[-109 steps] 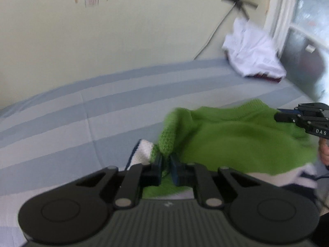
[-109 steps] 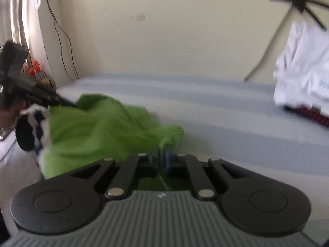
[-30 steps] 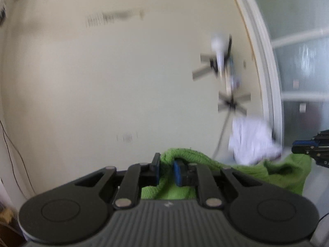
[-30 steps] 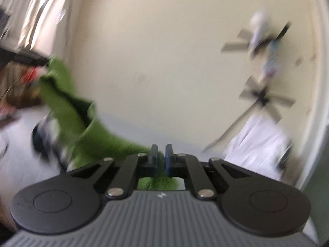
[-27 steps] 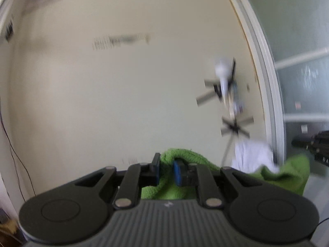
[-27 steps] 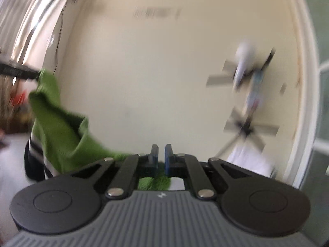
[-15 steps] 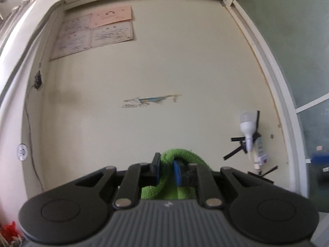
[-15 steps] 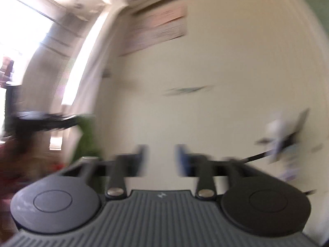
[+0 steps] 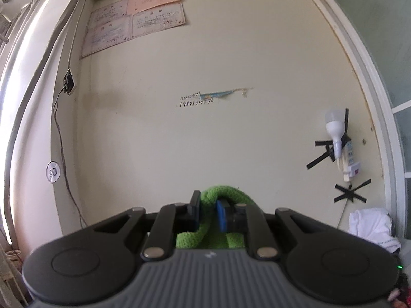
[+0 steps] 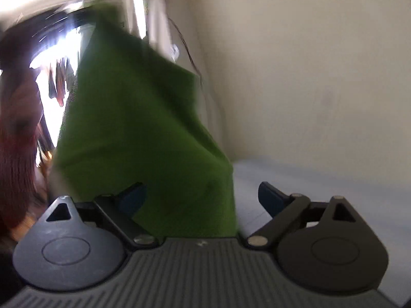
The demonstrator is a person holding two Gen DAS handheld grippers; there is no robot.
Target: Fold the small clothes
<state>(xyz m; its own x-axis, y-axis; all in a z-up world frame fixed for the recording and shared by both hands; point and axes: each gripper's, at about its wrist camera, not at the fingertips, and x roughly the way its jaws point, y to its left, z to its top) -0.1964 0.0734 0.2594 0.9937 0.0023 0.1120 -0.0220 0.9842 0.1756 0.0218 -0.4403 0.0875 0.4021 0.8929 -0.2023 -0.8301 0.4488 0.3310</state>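
A green knitted garment [image 9: 226, 195] is lifted in the air. My left gripper [image 9: 208, 211] is shut on its thick ribbed edge, pointing at the wall. In the right wrist view the same green garment [image 10: 138, 133] hangs as a blurred sheet from the upper left down in front of the camera. My right gripper [image 10: 201, 197] has its jaws opening wide; the cloth hangs in the gap on the left side, and the pads do not press on it. The garment's lower part is hidden behind both gripper bodies.
A cream wall [image 9: 205, 141] fills the left wrist view, with a taped lamp and power strip [image 9: 339, 143] at right. White folded cloth [image 9: 372, 225] lies low right. A striped bed surface [image 10: 321, 187] stretches right of the garment. A person's reddish sleeve [image 10: 15, 138] is at far left.
My right gripper let go of the green garment, spread its jaws and swung to face the hanging cloth. My left gripper rose and tilted upward, still clamped on the edge.
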